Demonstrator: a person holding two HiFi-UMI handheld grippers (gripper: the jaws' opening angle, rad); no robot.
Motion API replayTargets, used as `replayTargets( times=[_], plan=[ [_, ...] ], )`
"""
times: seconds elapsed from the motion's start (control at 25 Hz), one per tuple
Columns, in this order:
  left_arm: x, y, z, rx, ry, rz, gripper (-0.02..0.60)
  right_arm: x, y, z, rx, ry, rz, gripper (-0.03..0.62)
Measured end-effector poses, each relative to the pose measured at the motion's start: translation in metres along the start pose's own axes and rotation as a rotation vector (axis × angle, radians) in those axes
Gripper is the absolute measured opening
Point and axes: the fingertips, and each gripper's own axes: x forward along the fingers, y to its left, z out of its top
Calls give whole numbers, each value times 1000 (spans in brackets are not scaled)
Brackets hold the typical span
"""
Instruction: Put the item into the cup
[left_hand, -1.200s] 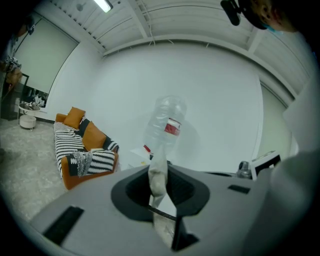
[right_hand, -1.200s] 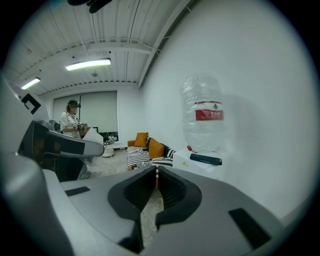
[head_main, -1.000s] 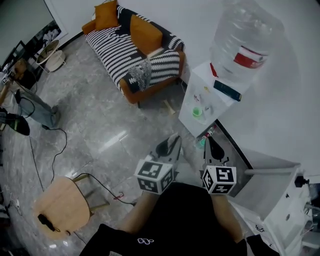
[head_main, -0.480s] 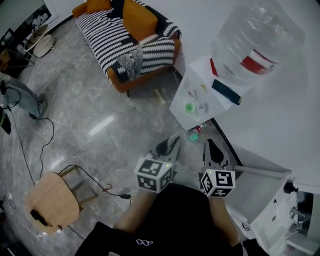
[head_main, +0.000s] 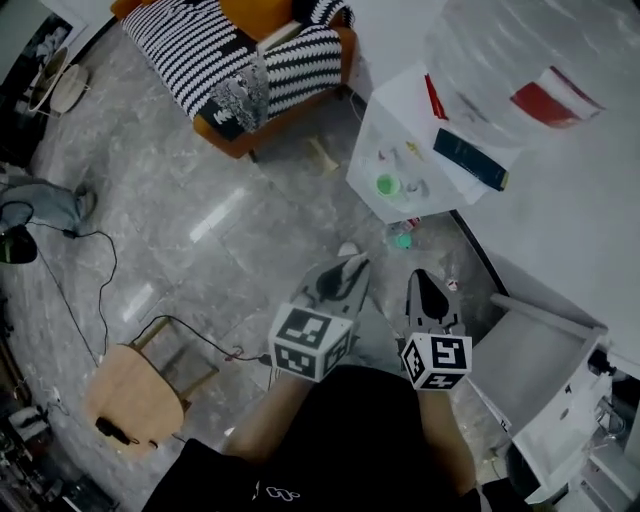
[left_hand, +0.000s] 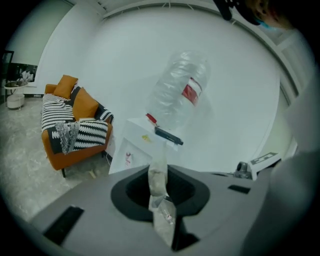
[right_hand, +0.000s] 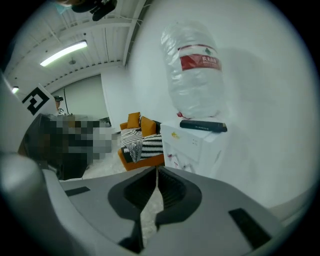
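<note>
We grasp the small clear plastic sachet (left_hand: 158, 181) upright in our left fingers (left_hand: 127, 192), the small green cup (head_main: 388, 185) ahead, slightly right; right fingers (right_hand: 176, 195) clenched, empty.

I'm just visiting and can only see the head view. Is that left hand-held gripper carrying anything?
Observer: Yes. In its own view the left hand-held gripper is clamped on a small clear packet.
Operator: And the right one?
Observer: The right hand-held gripper has its jaws together, nothing between them.
Operator: Anything overhead?
Observer: A lit ceiling tube light shows in the right gripper view.
</note>
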Motion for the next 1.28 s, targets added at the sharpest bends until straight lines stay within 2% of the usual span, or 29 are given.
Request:
replayTargets(
  times=[0.32, 0.72, 0.84, 1.08, 1.2, 1.28],
  plan=[
    [67, 44, -17, -36, 71, 0, 58, 64, -20, -25, -10, 36, 5, 21],
    [140, 84, -71, -73, 121, -7, 57, 139, -38, -74, 20, 81, 7, 21],
    [162, 93, -84, -46, 126, -15, 58, 160, -48, -93, 22, 96, -3, 21],
    [202, 126, -99, -33, 134, 16, 58, 192, -56, -140, 39, 158, -4, 21],
    [220, 137, -101, -1, 144, -14, 58, 200, -51, -154, 48, 186, 8, 21],
    [235, 141, -100, 47, 140, -35, 58, 205, -50, -157, 45, 200, 17, 21]
  ],
)
